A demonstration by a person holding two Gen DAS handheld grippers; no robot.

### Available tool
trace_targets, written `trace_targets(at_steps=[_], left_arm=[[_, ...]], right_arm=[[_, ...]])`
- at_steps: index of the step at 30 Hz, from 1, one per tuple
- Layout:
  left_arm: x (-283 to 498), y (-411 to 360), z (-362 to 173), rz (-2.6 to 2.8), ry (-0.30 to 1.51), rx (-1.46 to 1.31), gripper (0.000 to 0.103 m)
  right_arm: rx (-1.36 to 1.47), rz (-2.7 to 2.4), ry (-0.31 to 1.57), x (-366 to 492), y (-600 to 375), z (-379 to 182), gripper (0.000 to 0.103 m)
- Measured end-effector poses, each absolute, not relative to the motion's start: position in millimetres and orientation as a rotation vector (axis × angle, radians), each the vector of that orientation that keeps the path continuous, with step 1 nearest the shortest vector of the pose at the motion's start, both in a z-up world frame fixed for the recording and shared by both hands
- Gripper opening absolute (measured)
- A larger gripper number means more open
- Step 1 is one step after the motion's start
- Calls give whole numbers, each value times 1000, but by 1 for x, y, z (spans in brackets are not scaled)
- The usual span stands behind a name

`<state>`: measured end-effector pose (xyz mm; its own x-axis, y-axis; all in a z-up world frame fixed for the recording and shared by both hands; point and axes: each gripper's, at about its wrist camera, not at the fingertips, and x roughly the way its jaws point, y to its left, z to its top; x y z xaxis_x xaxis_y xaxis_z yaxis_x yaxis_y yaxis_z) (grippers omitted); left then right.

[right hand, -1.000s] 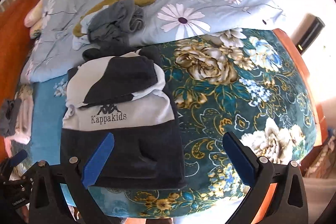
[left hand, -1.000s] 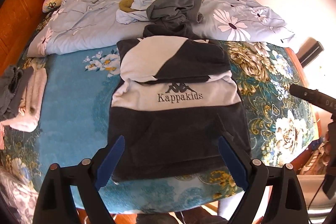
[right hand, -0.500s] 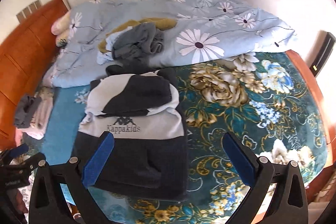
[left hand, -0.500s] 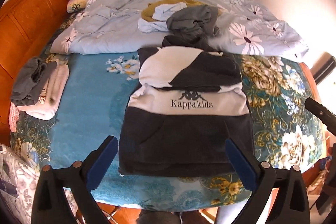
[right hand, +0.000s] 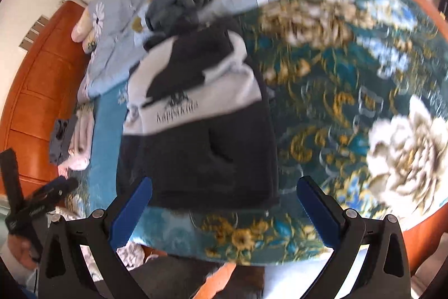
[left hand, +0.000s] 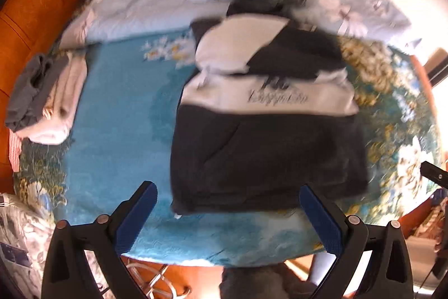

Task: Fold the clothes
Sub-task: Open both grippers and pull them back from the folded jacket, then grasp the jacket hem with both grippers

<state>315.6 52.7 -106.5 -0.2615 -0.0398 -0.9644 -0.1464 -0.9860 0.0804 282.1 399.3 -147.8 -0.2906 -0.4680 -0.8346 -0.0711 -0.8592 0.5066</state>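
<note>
While both grippers — left [left hand: 228, 217], right [right hand: 224, 210] — have dipped nearer the hoodie [left hand: 266, 136], their fingers gape wide, empty.

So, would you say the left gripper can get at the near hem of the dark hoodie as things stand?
Probably yes: the left gripper is open and empty, the hoodie has its near hem between the fingers in the left wrist view, and nothing lies over that edge.

Left gripper [left hand: 228, 215] pointing steeply down, jaws standing wide apart, nothing between blue pads. Right gripper [right hand: 224, 210] tilting down, jaws spread wide, nothing held, pads bare.
</note>
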Motion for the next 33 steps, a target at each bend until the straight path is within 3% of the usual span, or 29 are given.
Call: trace_targets(at_steps=[11,20,22,24,25,28,33], left_arm=[[294,-2,-190,2317,324,-2078,103],[278,-38,-226,2321,55,-2220,97],[276,-44,-234,2300,13,-2235,93],[274,-49,-241,2265,-54,-2231,92],[273,-52,-244,2246,-90,-2226,92],[269,-62,-254,2188,-194,-2225,88],[266,-74,-271,2068,-427,-2225,69]], right_arm=[[1991,-2032,-608,269,384,-221,103],[2149,-2052,-599,249,391,-257,103],[2157,-2017,-717,246,398,-268,98],[2153,-2008,-783,244,404,-276,80],[2153,-2002,-790,243,405,-280,77],[2147,-1970,-811,240,407,-293,72],[2113,-1935,-892,239,414,-311,68]])
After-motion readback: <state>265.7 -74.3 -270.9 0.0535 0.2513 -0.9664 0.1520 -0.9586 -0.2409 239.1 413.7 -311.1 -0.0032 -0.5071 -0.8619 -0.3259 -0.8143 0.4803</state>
